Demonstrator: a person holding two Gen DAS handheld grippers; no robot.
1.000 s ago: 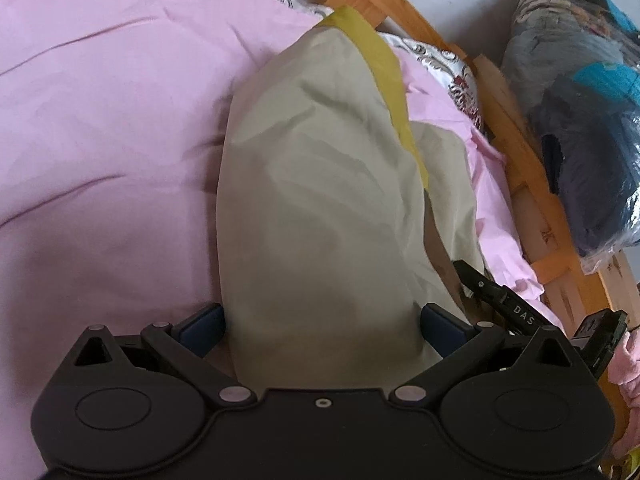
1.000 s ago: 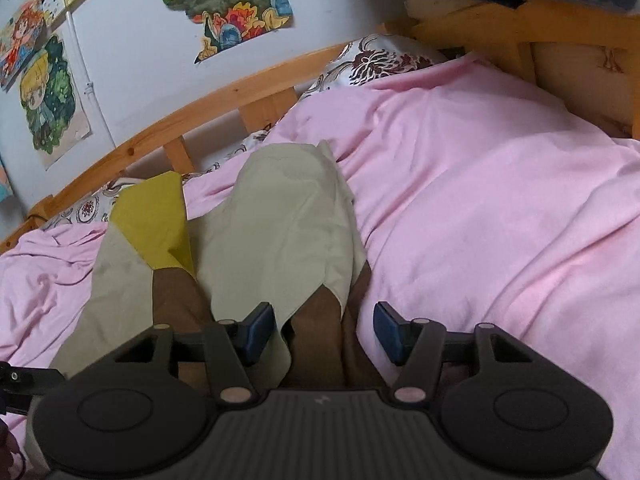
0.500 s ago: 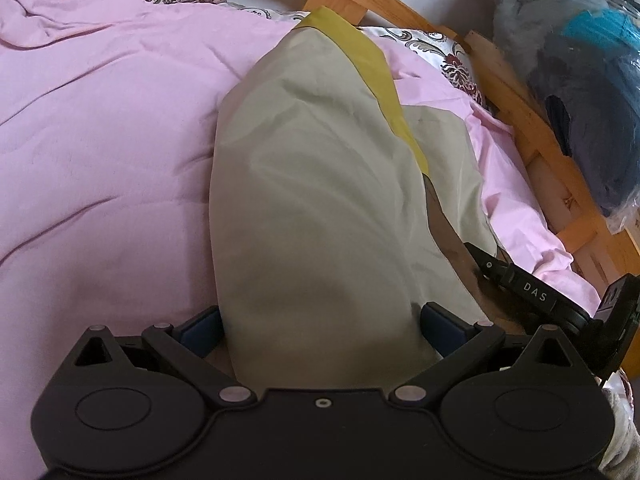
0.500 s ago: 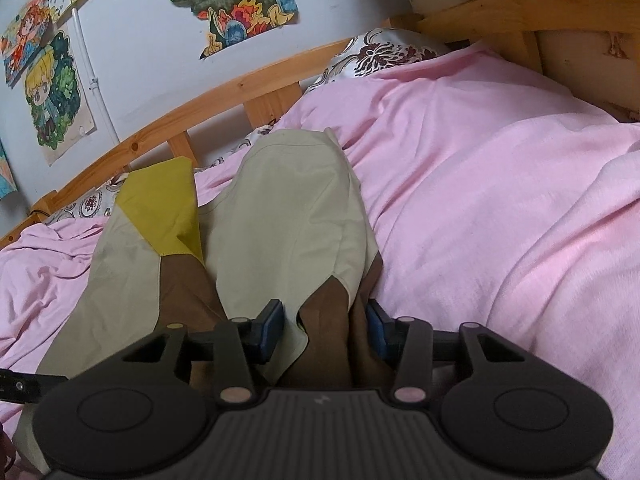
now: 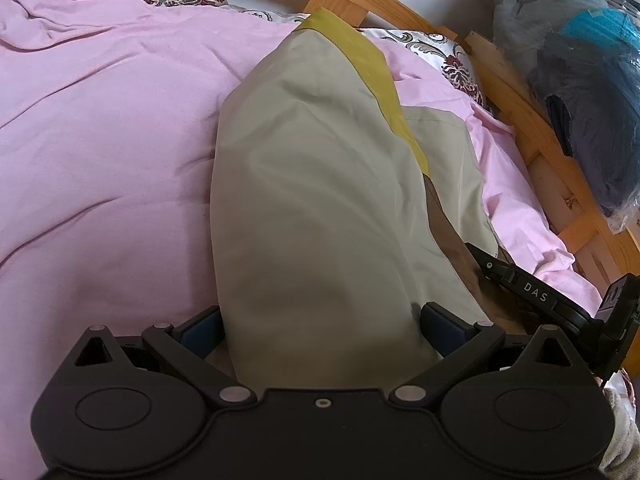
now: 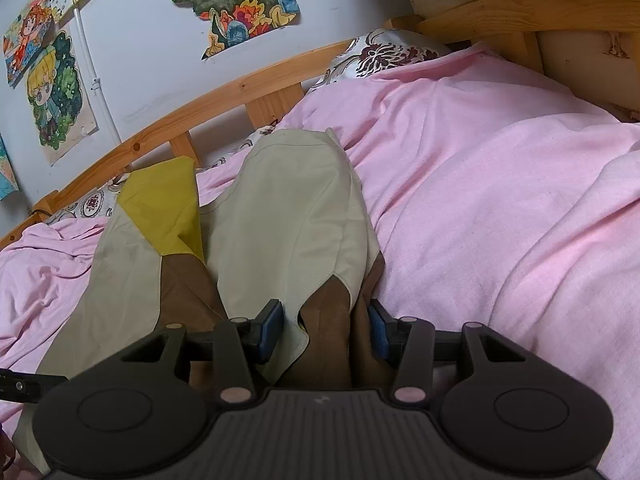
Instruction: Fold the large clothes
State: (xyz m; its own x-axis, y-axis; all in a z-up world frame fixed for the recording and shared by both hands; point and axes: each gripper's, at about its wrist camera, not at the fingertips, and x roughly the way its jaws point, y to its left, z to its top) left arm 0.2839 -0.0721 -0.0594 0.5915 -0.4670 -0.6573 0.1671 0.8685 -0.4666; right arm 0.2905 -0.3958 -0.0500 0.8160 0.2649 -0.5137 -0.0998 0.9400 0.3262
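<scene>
The garment [image 5: 320, 200] lies stretched out on the pink bedsheet [image 5: 100, 128], running away from both tools toward the wooden bed rail [image 5: 400, 12], and each tool has one near end of it between its fingers. The left gripper [image 5: 320, 324] stands wide, with a broad fold of pale cloth filling the gap from one blue pad to the other; the cloth bulges up between them, though I cannot tell whether the pads actually press on it. The right gripper [image 6: 324, 328] is about half closed around a narrower bunch of brown and pale fabric; its jaws have just been opening slightly after closing in, and its blue pads [image 6: 270, 330] sit against the cloth on both sides, so it looks clamped on the garment. The piece is mostly a pale greenish beige, lightly creased, with a mustard-yellow panel [image 6: 168, 208] at the far end of one leg-like section and brown panels [image 6: 184, 280] nearer the tools; the two long sections lie side by side, touching. From the left view, the other tool's black arm [image 5: 528, 288] crosses the right edge and carries the white letters "DAS". On the wall behind the bed hang colourful cartoon drawings [image 6: 236, 4], with no writing I can read.
</scene>
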